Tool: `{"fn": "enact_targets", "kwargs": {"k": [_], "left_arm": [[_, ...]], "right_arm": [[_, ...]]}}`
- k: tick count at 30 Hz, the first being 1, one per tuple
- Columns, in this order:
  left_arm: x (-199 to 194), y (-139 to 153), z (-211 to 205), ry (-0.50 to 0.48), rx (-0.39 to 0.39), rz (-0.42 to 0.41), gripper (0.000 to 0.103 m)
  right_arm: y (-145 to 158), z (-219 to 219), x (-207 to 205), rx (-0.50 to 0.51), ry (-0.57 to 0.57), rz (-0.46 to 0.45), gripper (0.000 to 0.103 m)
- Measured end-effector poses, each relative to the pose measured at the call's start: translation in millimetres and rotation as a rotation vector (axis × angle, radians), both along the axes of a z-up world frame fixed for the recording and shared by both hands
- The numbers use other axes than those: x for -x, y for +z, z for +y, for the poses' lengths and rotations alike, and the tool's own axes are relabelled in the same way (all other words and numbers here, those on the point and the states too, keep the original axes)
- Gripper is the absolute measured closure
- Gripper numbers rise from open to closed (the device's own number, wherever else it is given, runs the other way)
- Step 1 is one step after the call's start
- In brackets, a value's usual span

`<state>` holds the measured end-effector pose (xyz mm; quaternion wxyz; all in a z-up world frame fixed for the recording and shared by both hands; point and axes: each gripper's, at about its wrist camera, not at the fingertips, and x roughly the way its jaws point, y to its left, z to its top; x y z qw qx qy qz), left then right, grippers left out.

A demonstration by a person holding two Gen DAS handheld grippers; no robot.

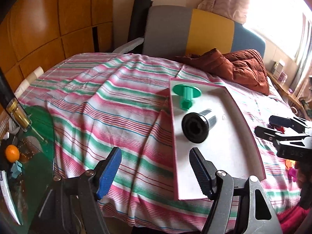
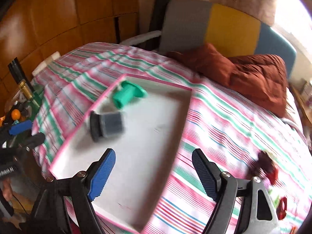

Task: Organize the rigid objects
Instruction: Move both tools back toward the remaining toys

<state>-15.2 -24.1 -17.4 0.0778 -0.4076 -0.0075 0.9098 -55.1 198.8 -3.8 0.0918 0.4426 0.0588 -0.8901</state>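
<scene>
the bed, spread with a pink, green and white striped sheet, lies ahead of both pairs of jaws. a rust-brown quilt is bunched far beyond them, by the headboard. a shallow white tray with a pink rim rests on the sheet; its near end sits just past the left gripper and under the right gripper. both pairs of jaws stand wide with nothing between them. on the tray, straight ahead of the left jaws, a black and grey spool lies on its side; just beyond it lies a green spool. small red and dark toys lie on the sheet right of the right jaws, too blurred to tell apart.
</scene>
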Motion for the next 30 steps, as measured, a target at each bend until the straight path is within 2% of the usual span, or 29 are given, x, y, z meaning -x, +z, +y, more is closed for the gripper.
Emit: {"fn": "enact_targets", "kwargs": {"k": [19, 25, 30], "left_arm": [[-15.4, 9.9, 46.6, -0.112, 0.052, 0.025, 0.027], [-15.5, 10.0, 61.0, -0.14, 0.056, 0.017, 0.023], [-15.6, 8.7, 73.9, -0.161, 0.072, 0.01, 0.023]], "right_arm": [[-1.0, 110.0, -52.5, 0.047, -0.288, 0.053, 0.021], [7.1, 176.2, -66.6, 0.043, -0.454, 0.084, 0.021], [4.7, 236.7, -86.0, 0.071, -0.675, 0.124, 0.021]]}}
